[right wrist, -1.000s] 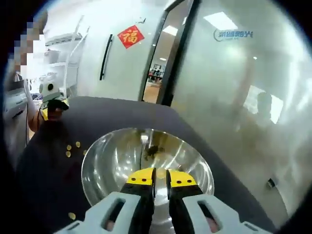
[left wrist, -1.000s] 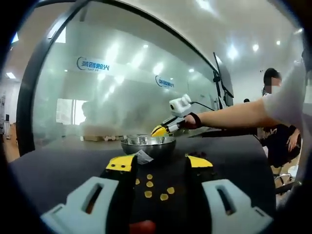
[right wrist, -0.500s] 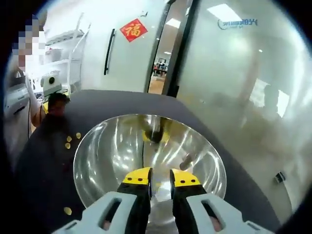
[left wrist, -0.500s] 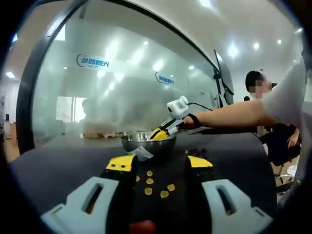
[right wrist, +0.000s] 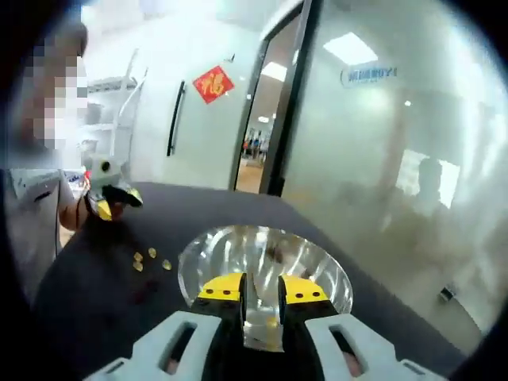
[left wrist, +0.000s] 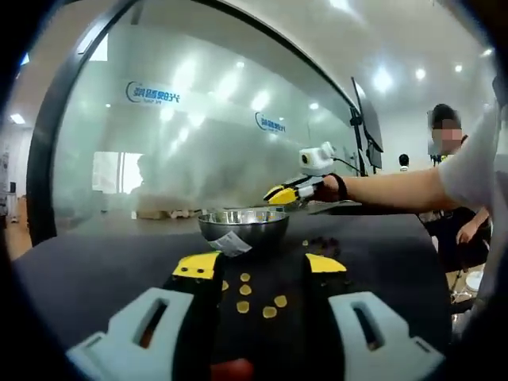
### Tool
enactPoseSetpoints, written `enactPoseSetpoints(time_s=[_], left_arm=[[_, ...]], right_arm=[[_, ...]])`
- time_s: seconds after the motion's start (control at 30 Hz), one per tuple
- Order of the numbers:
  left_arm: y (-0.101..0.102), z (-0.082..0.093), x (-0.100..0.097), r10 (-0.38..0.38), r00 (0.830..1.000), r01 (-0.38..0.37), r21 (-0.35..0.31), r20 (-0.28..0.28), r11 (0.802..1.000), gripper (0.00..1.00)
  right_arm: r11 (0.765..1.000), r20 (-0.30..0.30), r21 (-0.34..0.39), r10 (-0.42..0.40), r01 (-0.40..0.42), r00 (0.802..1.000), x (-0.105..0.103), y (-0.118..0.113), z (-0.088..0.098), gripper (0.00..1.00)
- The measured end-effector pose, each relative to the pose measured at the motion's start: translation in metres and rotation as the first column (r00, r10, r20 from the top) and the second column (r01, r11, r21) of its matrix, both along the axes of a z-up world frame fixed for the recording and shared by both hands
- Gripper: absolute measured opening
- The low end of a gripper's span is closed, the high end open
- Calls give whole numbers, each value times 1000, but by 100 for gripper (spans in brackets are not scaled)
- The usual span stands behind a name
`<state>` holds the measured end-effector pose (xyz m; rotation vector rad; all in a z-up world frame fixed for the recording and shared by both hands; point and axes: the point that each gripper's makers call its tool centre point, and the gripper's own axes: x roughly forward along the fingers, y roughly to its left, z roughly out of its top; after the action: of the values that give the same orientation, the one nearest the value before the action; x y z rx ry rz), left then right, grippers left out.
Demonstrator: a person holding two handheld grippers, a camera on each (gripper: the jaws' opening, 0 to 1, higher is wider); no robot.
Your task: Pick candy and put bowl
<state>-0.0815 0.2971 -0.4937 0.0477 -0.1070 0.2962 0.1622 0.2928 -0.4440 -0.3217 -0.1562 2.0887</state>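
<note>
The dark bench (left wrist: 95, 262) carries a steel bowl (left wrist: 243, 226) at its middle, so both hands can reach it. The right claw (right wrist: 259, 289) hangs just above the bowl's near rim, jaws almost together with a narrow gap; whether they pinch anything I cannot tell. The left claw (left wrist: 258, 264) rests low with jaws apart, framing yellow candy (left wrist: 263, 301) scattered on the bench near the bowl, probably lining up its next pick.

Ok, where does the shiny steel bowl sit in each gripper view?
Left gripper view: the shiny steel bowl sits centre, beyond the yellow-tipped left gripper, on the dark table.
Right gripper view: lower centre, just past the right gripper.
Shared landmark: the small yellow candies scattered beside the bowl.
</note>
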Motion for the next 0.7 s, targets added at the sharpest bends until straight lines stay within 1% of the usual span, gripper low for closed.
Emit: enactPoseSetpoints(time_s=[0.03,0.07,0.1,0.17,0.23,0.3,0.4,0.47,0.5,0.57,0.6,0.63,0.67,0.7], left_arm=[[1,-1,0,1,1000,-1,-10,-1,1000,34],[2,-1,1,0,1000,0,-14,-1,1000,34],[2,-2,2,0,1000,0,-17,-3,1000,34],[3,-6,5,2,1000,-2,-17,-24,1000,34],[1,-8,8,3,999,-3,-2,-42,1000,34],[-1,-11,12,2,998,-1,16,-65,1000,34],[1,-14,15,9,996,-6,30,-88,1000,34],[3,-16,15,5,996,-5,5,-86,1000,34],[6,-16,15,13,996,-13,-1,-89,1000,34],[14,-17,15,26,995,-27,-5,-100,1000,34],[17,-19,19,0,992,-5,-45,-126,999,34],[23,-15,22,-6,992,1,-37,-127,999,34],[31,-15,23,2,988,-3,-3,-154,1000,34],[43,-19,23,27,979,-26,9,-201,1000,34]], right_arm=[[999,-16,37,15,-14,1000,-4,-16,2,12],[999,-38,50,22,-20,999,-6,-32,1,12],[999,-42,49,17,-15,999,-5,-45,-5,12],[998,-56,67,14,-10,998,-6,-64,-13,12],[997,-91,76,11,-5,996,-6,-81,-21,12],[996,-107,87,10,-1,994,-5,-95,-31,12],[997,-113,82,7,2,994,0,-100,-42,12],[995,-164,98,19,-3,986,0,-100,-42,12],[996,-163,94,18,-3,986,1,-100,-44,12],[997,-142,77,13,-2,990,-1,-98,-50,12],[997,-129,75,26,-17,991,-5,-100,-51,12],[996,-139,82,47,-36,989,-8,-101,-49,12],[995,-153,85,59,-46,987,-11,-102,-47,12],[995,-148,90,63,-50,987,-13,-104,-45,12]])
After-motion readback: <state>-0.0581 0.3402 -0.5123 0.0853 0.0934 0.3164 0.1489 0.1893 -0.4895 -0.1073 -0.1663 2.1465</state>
